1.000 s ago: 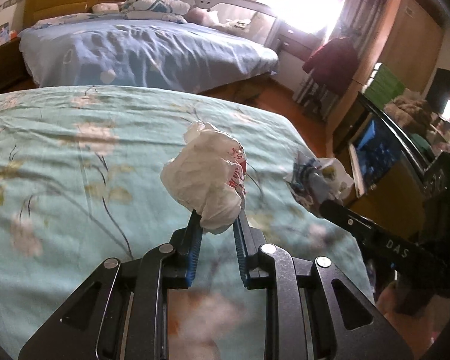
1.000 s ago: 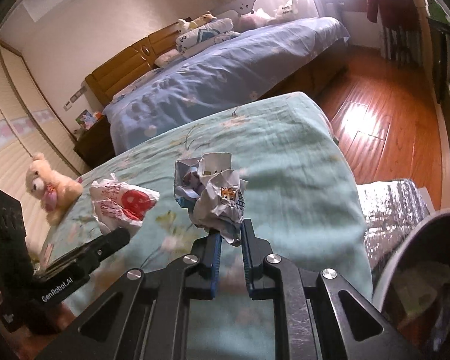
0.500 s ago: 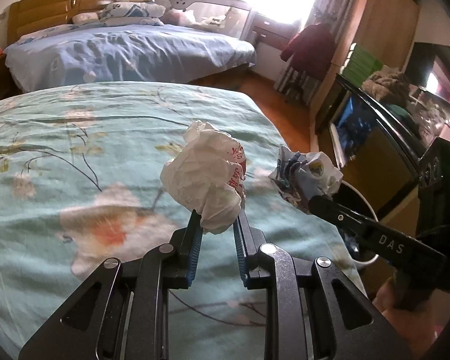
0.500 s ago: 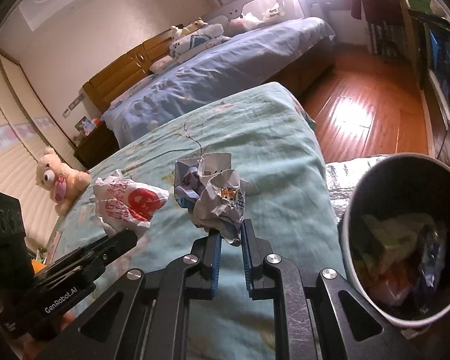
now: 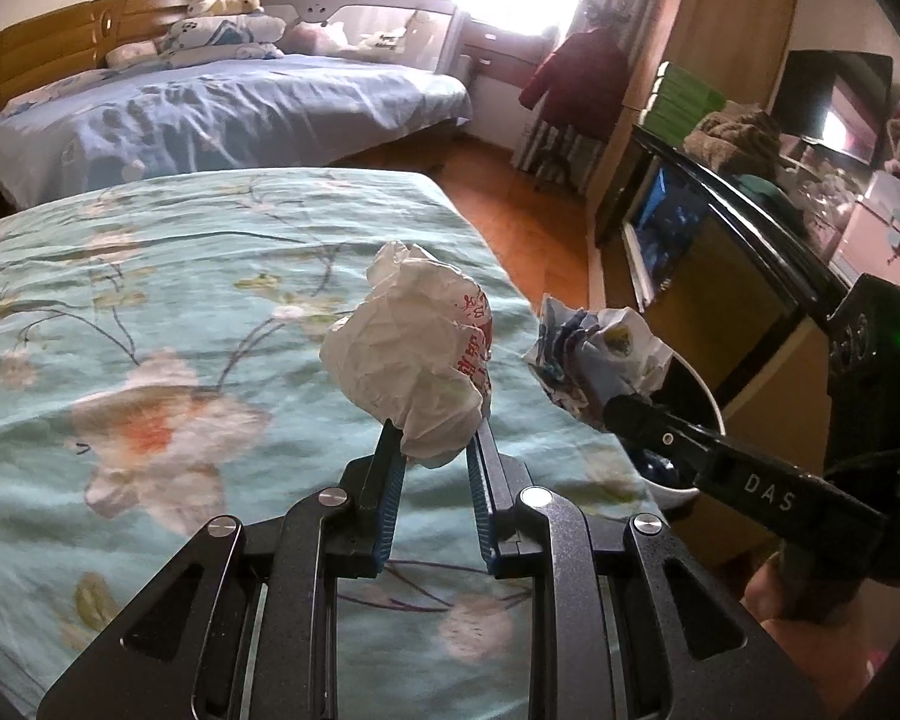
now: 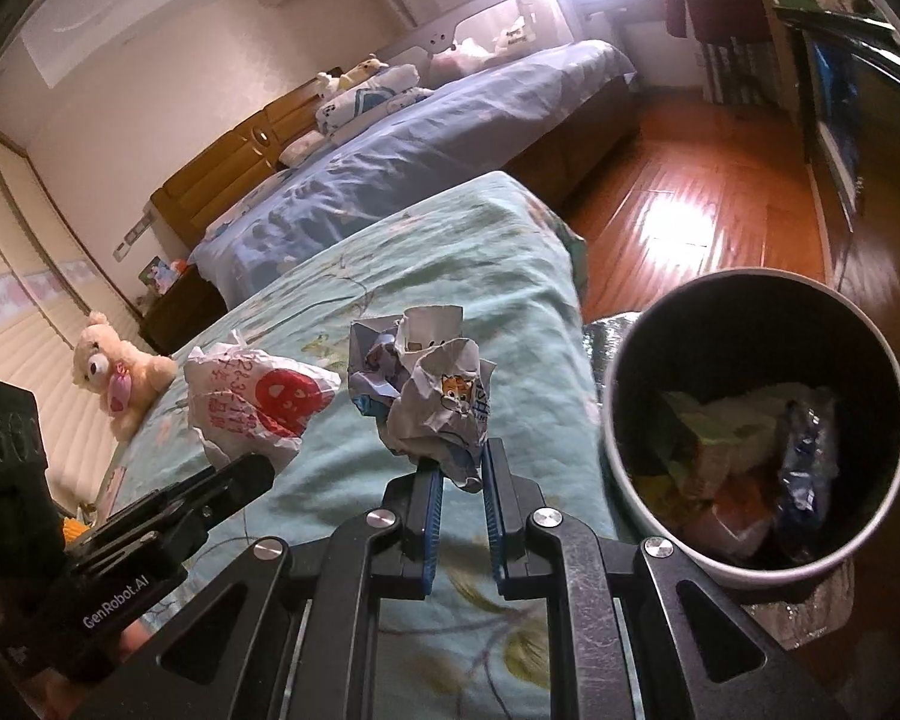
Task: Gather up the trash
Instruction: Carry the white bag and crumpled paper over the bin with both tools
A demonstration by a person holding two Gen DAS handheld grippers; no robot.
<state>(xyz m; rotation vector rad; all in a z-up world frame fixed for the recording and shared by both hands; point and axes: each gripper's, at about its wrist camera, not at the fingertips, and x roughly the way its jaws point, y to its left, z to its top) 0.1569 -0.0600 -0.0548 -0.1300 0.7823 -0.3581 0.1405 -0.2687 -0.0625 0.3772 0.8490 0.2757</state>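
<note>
Crumpled wrapper (image 6: 435,396) beside "GenRobot.AI" left gripper (image 6: 252,468)

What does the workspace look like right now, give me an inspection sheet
Surface: teal floral bedspread, wrinkled.
Job's things: white wad with red print, held above the bedspread; printed wad, also held up; bin beside the bed, already holding wrappers.
Clutter: teddy bear at the far edge of the bedspread.
Grippers: left gripper shut on the white wad; right gripper shut on the printed wad, left of the bin's rim, not over it.
Cables: nothing seen.
Surroundings: blue bed with pillows, wooden floor, bright window, wardrobe.
</note>
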